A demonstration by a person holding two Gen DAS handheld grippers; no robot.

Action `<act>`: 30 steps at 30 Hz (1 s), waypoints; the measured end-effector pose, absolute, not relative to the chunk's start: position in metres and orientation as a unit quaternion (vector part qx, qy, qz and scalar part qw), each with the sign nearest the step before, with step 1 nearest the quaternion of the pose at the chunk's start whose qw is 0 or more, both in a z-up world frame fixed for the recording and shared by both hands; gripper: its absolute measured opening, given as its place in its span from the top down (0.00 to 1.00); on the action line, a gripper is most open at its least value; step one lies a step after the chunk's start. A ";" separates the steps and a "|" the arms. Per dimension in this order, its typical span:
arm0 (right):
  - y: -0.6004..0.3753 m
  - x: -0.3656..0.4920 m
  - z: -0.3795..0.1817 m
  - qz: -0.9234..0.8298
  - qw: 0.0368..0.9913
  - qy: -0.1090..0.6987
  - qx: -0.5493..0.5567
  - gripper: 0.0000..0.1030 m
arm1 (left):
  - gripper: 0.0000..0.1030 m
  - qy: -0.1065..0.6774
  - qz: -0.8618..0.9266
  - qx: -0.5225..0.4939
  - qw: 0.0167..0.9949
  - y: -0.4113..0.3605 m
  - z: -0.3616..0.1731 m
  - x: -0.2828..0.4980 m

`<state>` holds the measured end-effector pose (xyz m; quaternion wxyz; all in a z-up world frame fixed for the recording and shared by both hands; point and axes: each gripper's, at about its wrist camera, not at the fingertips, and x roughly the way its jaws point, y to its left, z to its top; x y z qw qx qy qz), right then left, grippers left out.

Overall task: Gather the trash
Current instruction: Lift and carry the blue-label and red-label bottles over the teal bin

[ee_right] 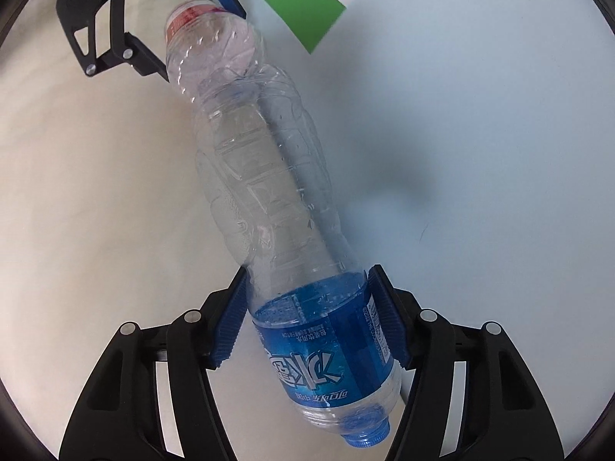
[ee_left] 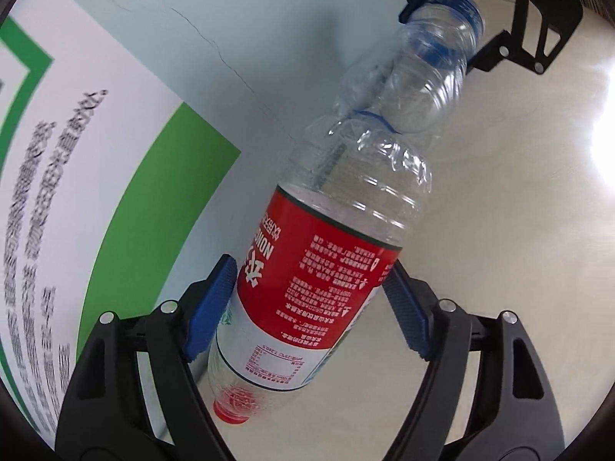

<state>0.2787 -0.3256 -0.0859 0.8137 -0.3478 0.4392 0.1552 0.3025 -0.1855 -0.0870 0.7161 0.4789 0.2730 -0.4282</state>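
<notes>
My left gripper is shut on an empty clear bottle with a red and white label and a red cap near the camera. My right gripper is shut on an empty clear bottle with a blue label and a blue cap near the camera. The two bottles point at each other and their bases meet or overlap. The blue-label bottle and the right gripper show at the top of the left wrist view. The red-label bottle and the left gripper show at the top left of the right wrist view.
Behind the bottles are a pale blue wall with a thin crack and a cream surface. A white poster with a green border and dark text is on the wall at the left. Its green corner shows in the right wrist view.
</notes>
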 end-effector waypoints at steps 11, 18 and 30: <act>-0.312 0.252 -0.024 0.192 0.825 0.413 -0.335 0.39 | 0.35 0.314 -0.380 0.448 0.746 -0.149 -0.017 0.231; -0.276 0.233 0.022 0.233 0.833 0.365 -0.343 0.39 | 0.41 0.323 -0.325 0.413 0.787 -0.100 0.026 0.175; -0.106 0.167 0.051 0.382 0.790 0.289 -0.382 0.39 | 0.41 0.371 -0.194 0.315 0.852 0.069 0.061 0.068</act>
